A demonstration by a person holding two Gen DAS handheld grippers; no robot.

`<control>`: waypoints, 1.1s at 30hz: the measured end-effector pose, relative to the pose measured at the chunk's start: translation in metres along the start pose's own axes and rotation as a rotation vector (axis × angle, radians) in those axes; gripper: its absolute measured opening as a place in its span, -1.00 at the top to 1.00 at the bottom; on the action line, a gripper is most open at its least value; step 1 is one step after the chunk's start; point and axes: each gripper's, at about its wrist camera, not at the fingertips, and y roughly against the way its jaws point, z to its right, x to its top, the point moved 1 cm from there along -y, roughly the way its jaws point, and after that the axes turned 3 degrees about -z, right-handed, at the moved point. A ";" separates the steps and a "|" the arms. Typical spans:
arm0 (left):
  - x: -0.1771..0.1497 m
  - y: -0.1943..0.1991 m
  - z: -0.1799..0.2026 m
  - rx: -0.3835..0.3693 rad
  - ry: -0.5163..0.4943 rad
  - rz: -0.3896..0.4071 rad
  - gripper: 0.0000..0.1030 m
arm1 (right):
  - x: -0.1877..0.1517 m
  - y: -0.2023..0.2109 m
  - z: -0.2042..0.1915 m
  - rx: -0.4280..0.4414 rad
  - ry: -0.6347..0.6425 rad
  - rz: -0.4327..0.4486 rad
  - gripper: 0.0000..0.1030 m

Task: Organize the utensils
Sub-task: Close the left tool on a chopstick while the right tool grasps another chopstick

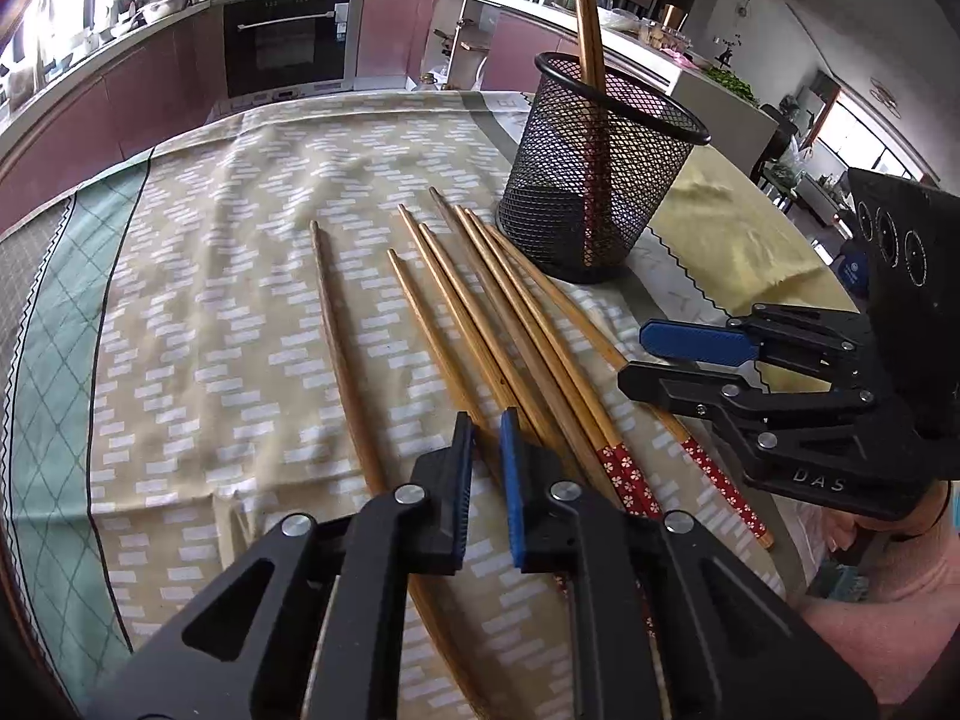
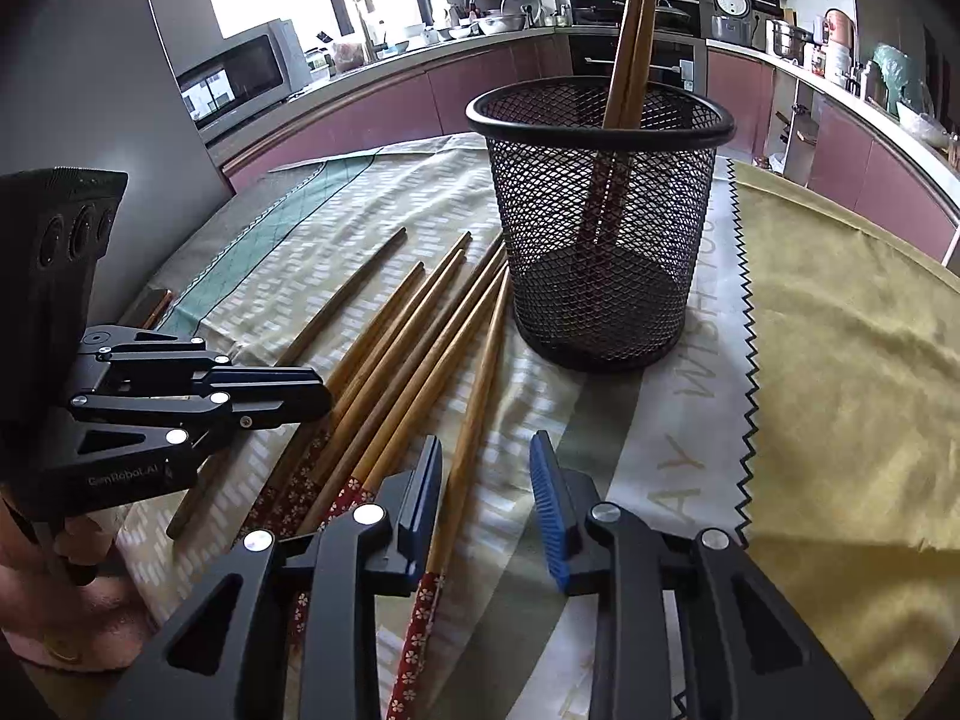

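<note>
Several wooden chopsticks with red floral ends lie side by side on the patterned tablecloth; they also show in the right wrist view. A black mesh holder stands upright beyond them with two chopsticks in it; it also shows in the right wrist view. My left gripper hovers low over the near ends of the chopsticks, jaws narrowly apart and empty. My right gripper is open and empty, just right of the rightmost chopstick.
A yellow cloth with a zigzag edge covers the table's right side. Kitchen counters, an oven and a microwave ring the room behind the table. A hand holds each gripper at the near table edge.
</note>
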 end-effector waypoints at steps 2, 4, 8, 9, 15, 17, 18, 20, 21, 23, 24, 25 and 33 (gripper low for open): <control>0.001 0.000 0.000 0.020 -0.001 0.002 0.80 | 0.001 0.000 0.000 -0.010 0.004 -0.002 0.44; 0.002 -0.001 -0.001 0.029 0.002 -0.001 0.80 | 0.003 -0.002 0.000 -0.022 0.011 -0.003 0.43; 0.005 -0.006 -0.001 0.052 -0.003 -0.010 0.64 | 0.008 -0.006 -0.001 -0.029 0.005 0.000 0.46; 0.005 -0.006 0.000 0.057 -0.007 -0.010 0.64 | 0.009 -0.007 -0.002 -0.035 0.003 0.001 0.51; 0.005 -0.008 0.002 0.084 -0.004 -0.002 0.72 | 0.011 -0.008 0.003 -0.035 -0.034 0.005 0.86; 0.004 -0.008 0.002 0.088 0.006 0.003 0.72 | 0.010 -0.008 0.006 -0.019 -0.059 0.008 0.88; 0.004 -0.007 0.003 0.092 0.013 0.007 0.73 | 0.010 -0.007 0.007 -0.014 -0.069 0.009 0.88; 0.001 -0.006 0.004 0.097 0.024 0.014 0.76 | 0.009 -0.006 0.009 -0.004 -0.082 0.012 0.88; 0.000 -0.006 0.005 0.093 0.031 0.017 0.78 | 0.009 -0.006 0.009 0.004 -0.090 0.012 0.89; -0.001 -0.005 0.006 0.093 0.040 0.020 0.80 | 0.009 -0.005 0.009 0.015 -0.096 0.015 0.89; -0.001 -0.005 0.006 0.095 0.044 0.021 0.80 | 0.009 -0.004 0.008 0.016 -0.096 0.017 0.89; -0.001 -0.005 0.006 0.093 0.049 0.022 0.81 | 0.009 -0.003 0.008 0.019 -0.098 0.020 0.89; -0.004 0.004 0.005 0.077 0.063 0.036 0.85 | 0.010 0.011 0.002 0.047 -0.081 0.054 0.89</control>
